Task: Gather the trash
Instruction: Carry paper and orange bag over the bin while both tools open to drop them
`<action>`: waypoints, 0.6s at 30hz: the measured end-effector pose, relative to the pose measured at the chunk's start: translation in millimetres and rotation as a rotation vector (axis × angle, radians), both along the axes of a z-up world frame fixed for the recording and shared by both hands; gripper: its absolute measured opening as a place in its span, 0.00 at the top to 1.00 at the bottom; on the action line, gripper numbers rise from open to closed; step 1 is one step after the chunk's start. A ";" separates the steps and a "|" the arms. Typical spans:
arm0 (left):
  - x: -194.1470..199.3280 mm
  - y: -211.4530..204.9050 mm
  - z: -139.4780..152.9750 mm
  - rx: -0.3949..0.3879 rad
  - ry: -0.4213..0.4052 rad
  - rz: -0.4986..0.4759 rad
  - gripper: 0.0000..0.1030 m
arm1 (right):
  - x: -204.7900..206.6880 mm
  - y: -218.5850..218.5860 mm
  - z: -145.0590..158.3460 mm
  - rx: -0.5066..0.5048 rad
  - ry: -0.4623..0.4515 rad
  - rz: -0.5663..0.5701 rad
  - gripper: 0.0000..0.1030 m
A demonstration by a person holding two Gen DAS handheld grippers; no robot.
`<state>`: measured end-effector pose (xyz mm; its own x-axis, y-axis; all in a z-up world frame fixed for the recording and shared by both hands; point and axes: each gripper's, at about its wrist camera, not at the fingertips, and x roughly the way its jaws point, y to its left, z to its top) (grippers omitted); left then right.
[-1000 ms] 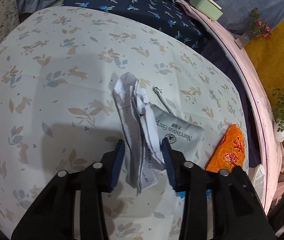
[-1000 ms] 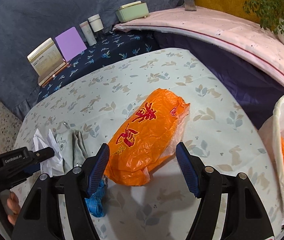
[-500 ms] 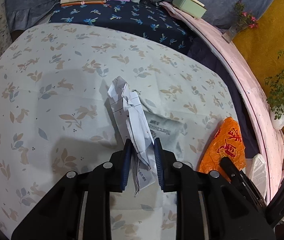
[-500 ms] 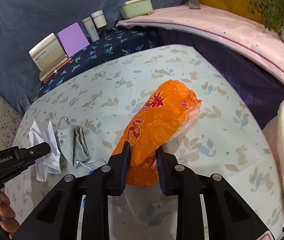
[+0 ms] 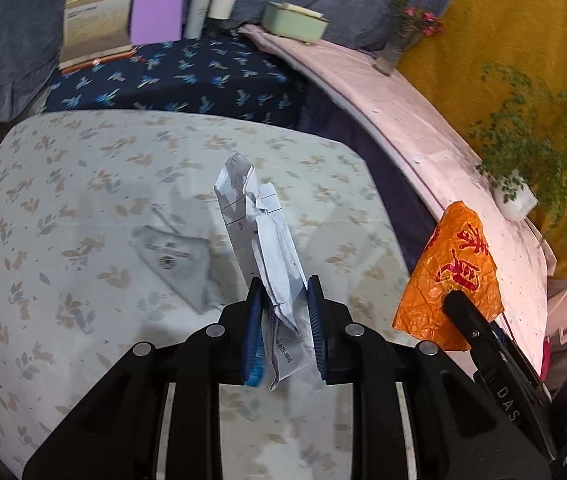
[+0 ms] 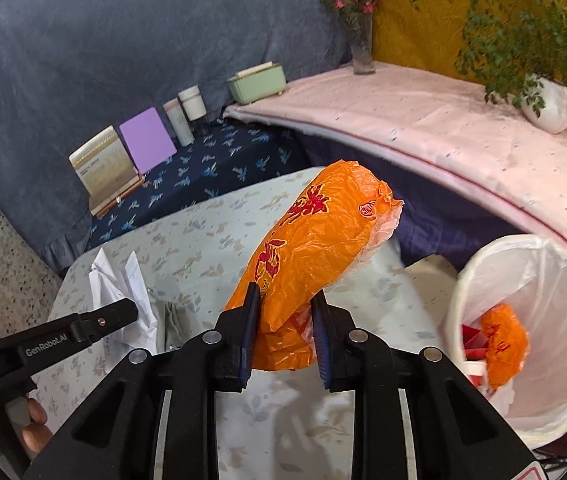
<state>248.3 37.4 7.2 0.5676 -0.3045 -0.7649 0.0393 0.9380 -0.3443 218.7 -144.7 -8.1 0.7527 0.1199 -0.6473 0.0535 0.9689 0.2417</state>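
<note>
Since a second ago, both pieces of trash lifted clear of the counter [image 5: 63, 184]: crumpled white paper [image 5: 259, 232] then lying on the rabbit-print cloth between parted pads, now raised and clamped in the left tool [image 5: 283, 312]; orange plastic bag [image 6: 315, 248] then flat on the cloth inside wide jaws, now hanging in the air, pinched at its near end by the right tool [image 6: 285, 320]. Both pairs of jaws drawn together on their loads, pads pressing in. Judged very light and soft, both of them: paper creased and springy, likely to hold its shape; bag thin, crinkly and probably slippery, apt to sag or slide out of a shallow pinch, so best held deep across a bunched fold rather than at a single-layer edge. Paper best taken across its thick crumpled middle, much as now. Counted: one crumpled paper, one orange bag held, a second orange bag [image 6: 503, 344] already inside the white-lined bin [image 6: 483, 264] low at the right beside the counter, with some red scraps under it. Left on the cloth: one grey printed pouch [image 5: 171, 260]. At the back, unrelated: one calendar, one purple card, two tubs, one green box, one vase, one potted plant.
</note>
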 end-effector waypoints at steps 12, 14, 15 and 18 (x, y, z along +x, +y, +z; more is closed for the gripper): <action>-30.4 -123.6 24.8 0.044 -0.053 -0.202 0.79 | -57.2 -91.3 25.5 -0.016 -0.061 -0.129 0.77; -33.8 -141.0 25.2 0.047 -0.055 -0.235 0.79 | -64.4 -105.4 24.5 -0.015 -0.062 -0.154 0.77; -36.4 -152.8 25.5 0.050 -0.056 -0.258 0.79 | -69.2 -115.4 24.0 -0.013 -0.062 -0.171 0.77; -43.3 -181.1 25.9 0.058 -0.064 -0.311 0.79 | -81.2 -140.4 22.0 -0.008 -0.058 -0.214 0.77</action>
<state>205.0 -143.7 33.0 0.5018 -0.4281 -0.7516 0.3469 0.8956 -0.2784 137.5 -285.0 14.0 0.7967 -0.0516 -0.6022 0.2443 0.9388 0.2428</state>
